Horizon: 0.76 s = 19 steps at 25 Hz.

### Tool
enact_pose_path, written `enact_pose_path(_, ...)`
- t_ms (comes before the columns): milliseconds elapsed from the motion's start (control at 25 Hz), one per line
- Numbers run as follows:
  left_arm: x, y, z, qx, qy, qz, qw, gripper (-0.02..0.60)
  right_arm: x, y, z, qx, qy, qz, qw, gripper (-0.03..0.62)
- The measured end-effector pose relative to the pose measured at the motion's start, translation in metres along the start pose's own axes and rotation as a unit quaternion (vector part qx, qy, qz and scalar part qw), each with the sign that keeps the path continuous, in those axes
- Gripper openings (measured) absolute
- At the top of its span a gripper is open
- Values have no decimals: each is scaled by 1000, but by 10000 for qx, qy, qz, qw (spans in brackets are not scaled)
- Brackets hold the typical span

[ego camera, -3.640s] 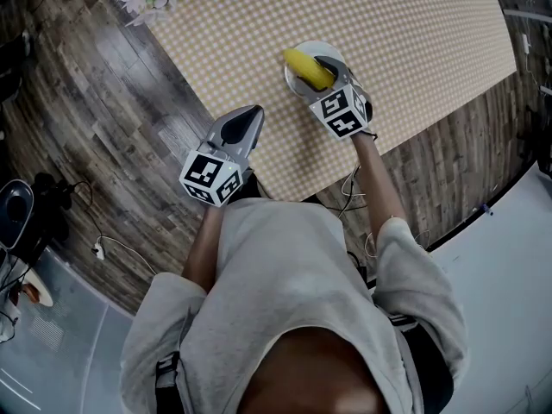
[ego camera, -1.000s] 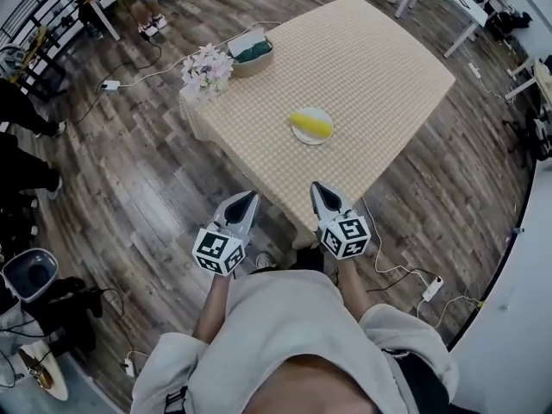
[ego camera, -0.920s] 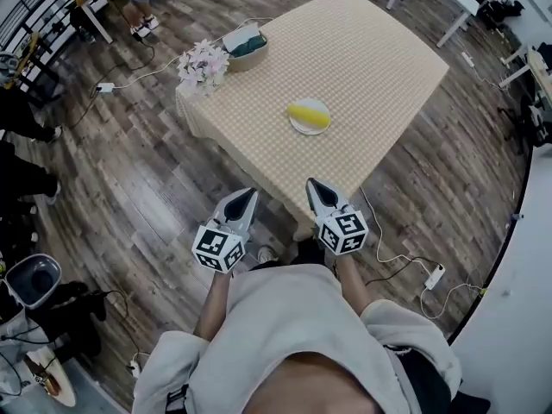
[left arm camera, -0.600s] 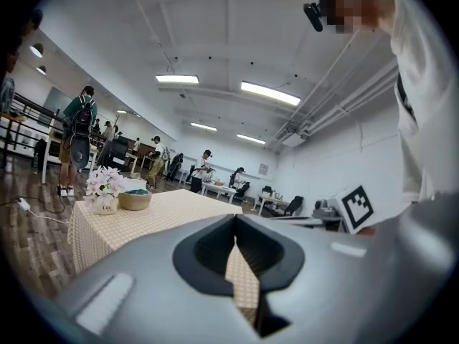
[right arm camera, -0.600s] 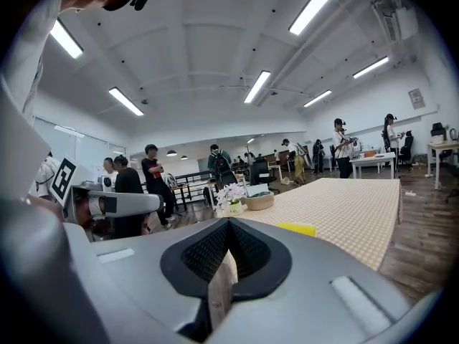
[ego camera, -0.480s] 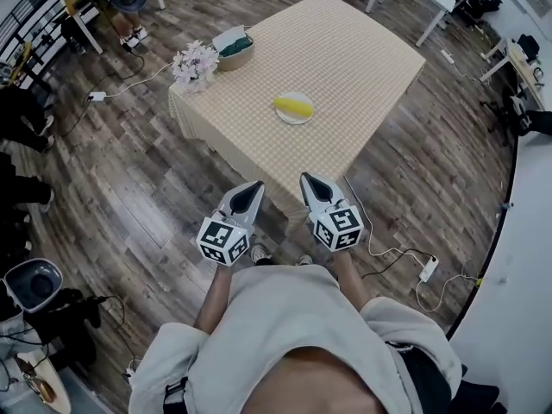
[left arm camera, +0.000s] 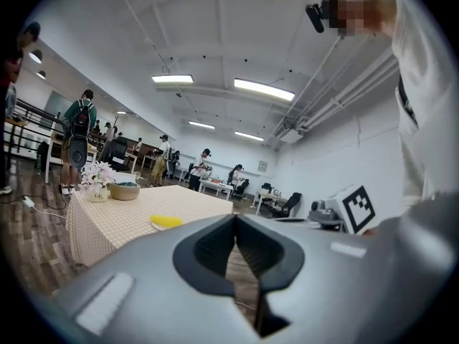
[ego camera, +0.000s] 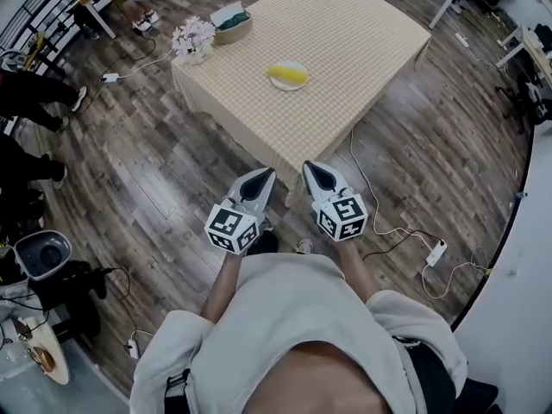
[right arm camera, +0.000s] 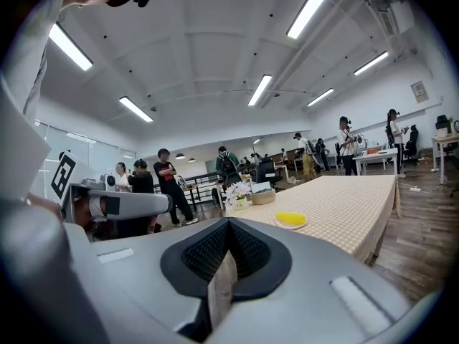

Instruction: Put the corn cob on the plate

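- Head view, overall: a person stands on a wooden floor (ego camera: pixel 129 171), well apart from a table (ego camera: pixel 362 33) under a checked cloth, with a gripper in each hand held out in front of the body.
- Corn cob (ego camera: pixel 287 74): yellow, lying on its side on the plate, near the table edge that faces the person. It also shows in the left gripper view (left arm camera: pixel 166 221) and the right gripper view (right arm camera: pixel 290 219).
- Plate (ego camera: pixel 291 89): small, pale and round. It sits flat on the cloth, with only a thin rim visible around the cob.
- Left gripper (ego camera: pixel 266 172): jaws brought together at the tips with nothing between them. It is over the floor, well apart from the plate.
- Right gripper (ego camera: pixel 309 166): jaws fully closed and empty, just beside the left one and equally far from the table.
- Flowers (ego camera: pixel 191 37): a pale bunch at the table's far-left corner, well apart from the plate.
- Bowl (ego camera: pixel 231 20): just beside the flowers, with something dark green inside it that cannot be identified.
- Cable (ego camera: pixel 405 231): white, trailing across the floor to the person's right.
- Bystanders: several people are in the room beyond the table, none near it.
- Task status, as a judgement: placement looks complete, with the cob resting on the plate and neither gripper touching it. No step appears to be left.
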<state>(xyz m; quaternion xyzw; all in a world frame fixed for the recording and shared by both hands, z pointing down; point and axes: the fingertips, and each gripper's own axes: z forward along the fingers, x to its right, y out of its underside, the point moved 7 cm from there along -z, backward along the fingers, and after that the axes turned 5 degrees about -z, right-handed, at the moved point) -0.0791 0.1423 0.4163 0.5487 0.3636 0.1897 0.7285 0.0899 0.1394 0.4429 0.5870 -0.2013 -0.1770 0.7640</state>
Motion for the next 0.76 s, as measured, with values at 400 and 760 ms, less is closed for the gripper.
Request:
enact_pose_path(400,39,13,-11,115,-102,110,9998,8,1,8,-37,95,-90,-117,9998,-3)
enact_pose_path(760,62,16,-21,209,-202,186,9994,8,-4,8,-59,136,-184,-227,9995,-3)
